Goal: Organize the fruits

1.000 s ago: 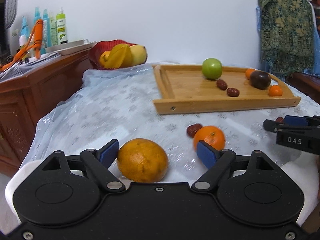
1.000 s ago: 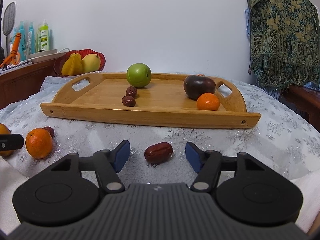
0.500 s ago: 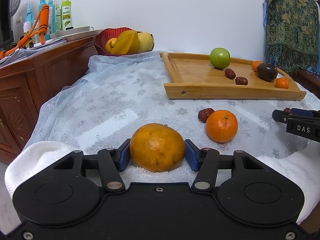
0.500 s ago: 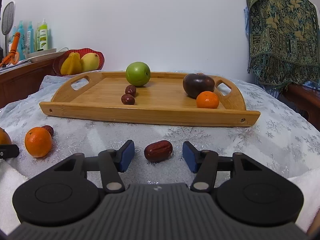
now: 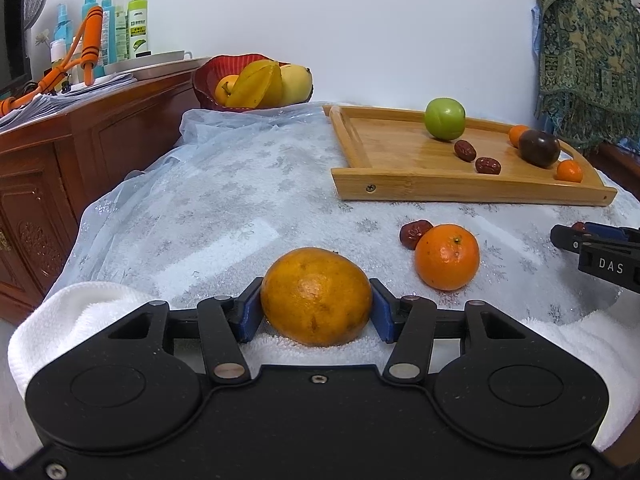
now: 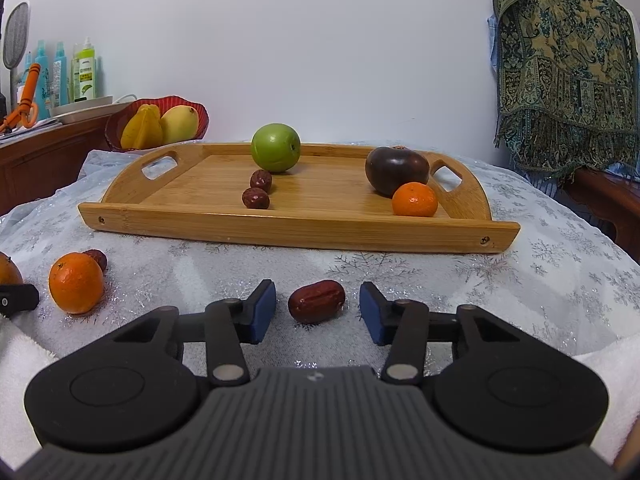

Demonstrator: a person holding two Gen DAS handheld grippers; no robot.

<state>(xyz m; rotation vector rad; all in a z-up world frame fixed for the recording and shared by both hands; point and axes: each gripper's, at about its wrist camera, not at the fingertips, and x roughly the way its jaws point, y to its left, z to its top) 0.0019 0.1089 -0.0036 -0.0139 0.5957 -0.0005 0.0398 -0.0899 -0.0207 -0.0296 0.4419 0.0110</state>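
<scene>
My left gripper (image 5: pixel 316 312) is shut on a large yellow-orange citrus (image 5: pixel 316 296) at the table's near edge. A small orange (image 5: pixel 447 256) and a red date (image 5: pixel 414 233) lie just to its right. My right gripper (image 6: pixel 318 312) is open, its blue pads either side of a red date (image 6: pixel 317 300) on the cloth, not touching it. The wooden tray (image 6: pixel 296 232) behind holds a green apple (image 6: pixel 276 147), two dates (image 6: pixel 256 198), a dark plum (image 6: pixel 397 171) and a small orange (image 6: pixel 415 199). The right gripper also shows in the left wrist view (image 5: pixel 592 248).
A red bowl (image 5: pixel 208 80) with starfruit and mango sits at the back left. A wooden cabinet (image 5: pixel 60 152) with bottles stands left of the table. A patterned cloth (image 6: pixel 560 60) hangs at the right. A white towel (image 5: pixel 80 304) lies along the near edge.
My left gripper closed on the large citrus and has lifted slightly. My right gripper's jaws have narrowed around the date on the cloth.
</scene>
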